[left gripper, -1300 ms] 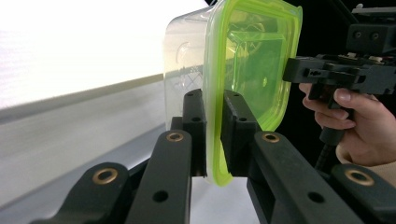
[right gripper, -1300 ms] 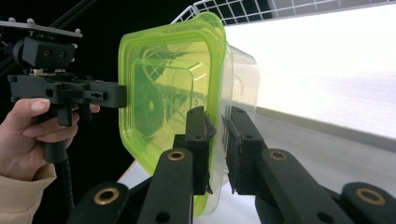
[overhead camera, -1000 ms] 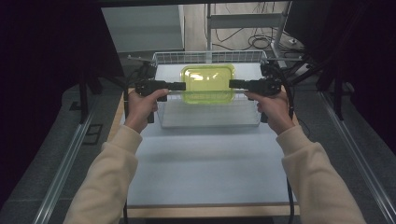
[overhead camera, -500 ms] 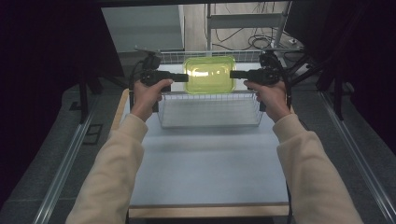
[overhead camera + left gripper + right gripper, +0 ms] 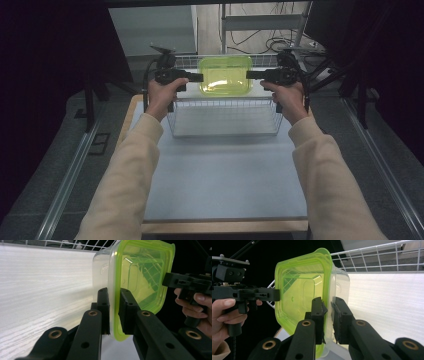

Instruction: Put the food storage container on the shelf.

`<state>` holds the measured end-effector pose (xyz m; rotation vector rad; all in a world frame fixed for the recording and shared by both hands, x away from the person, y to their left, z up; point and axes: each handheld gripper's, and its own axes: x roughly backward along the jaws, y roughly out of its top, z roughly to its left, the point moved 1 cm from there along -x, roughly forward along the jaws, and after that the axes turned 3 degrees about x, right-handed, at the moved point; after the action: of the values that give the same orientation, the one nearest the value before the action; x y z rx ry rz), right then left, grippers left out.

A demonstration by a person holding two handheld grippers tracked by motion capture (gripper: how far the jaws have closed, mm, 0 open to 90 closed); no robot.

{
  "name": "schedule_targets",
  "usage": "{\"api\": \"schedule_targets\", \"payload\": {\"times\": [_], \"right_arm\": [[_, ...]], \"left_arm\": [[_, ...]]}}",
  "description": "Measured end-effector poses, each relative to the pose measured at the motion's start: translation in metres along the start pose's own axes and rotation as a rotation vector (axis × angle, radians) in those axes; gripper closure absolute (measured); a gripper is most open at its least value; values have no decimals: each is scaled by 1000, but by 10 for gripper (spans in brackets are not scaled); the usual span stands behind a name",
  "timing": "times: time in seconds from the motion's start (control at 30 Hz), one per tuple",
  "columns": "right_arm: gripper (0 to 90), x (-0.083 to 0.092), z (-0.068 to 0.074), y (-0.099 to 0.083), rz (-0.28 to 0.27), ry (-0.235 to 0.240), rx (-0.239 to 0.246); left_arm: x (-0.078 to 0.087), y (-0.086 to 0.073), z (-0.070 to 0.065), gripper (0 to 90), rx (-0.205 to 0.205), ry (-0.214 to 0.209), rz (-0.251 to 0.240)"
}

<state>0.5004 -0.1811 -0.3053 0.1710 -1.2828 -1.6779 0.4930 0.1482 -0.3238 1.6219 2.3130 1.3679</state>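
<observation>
- Container [image 5: 225, 76] with green lid hangs over the far side of the wire basket [image 5: 225, 117], above the table [image 5: 225, 180].
- Left gripper [image 5: 196, 77] pinches its left rim.
- Right gripper [image 5: 252, 75] pinches its right rim.

In the left gripper view, the clear plastic container with the lime-green lid [image 5: 140, 277] hides its own bottom rim behind the left tool [image 5: 113, 312]. Its top is cut by the upper edge. The white wire basket [image 5: 225, 117] blocks the worktop's [image 5: 225, 180] far edge.
</observation>
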Motion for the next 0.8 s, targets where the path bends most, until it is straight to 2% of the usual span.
{"api": "schedule_targets", "payload": {"times": [0.1, 0.37, 0.43, 0.53, 0.63, 0.73, 0.8], "right_arm": [[799, -4, -3, 0, 8, -4, -6], [792, -9, -11, 0, 5, -7, -26], [780, -10, -13, 0, 5, -18, -26], [705, -14, -13, -1, -1, -41, 5], [619, -19, -12, -1, -5, -65, 25], [610, -21, -15, -2, -10, -59, 8], [577, -22, -16, -2, -12, -74, 16]], "left_arm": [[-3, 1, 3, 806, 9, 7, 2], [-7, 3, 4, 805, 20, -5, 0], [-8, 5, 6, 802, 27, -22, 4], [-11, 5, 7, 785, 34, -7, -16], [-16, 4, 6, 753, 24, 5, -32], [-19, 3, 9, 738, 30, 1, -44], [-21, 2, 10, 712, 30, 6, -37]]}}
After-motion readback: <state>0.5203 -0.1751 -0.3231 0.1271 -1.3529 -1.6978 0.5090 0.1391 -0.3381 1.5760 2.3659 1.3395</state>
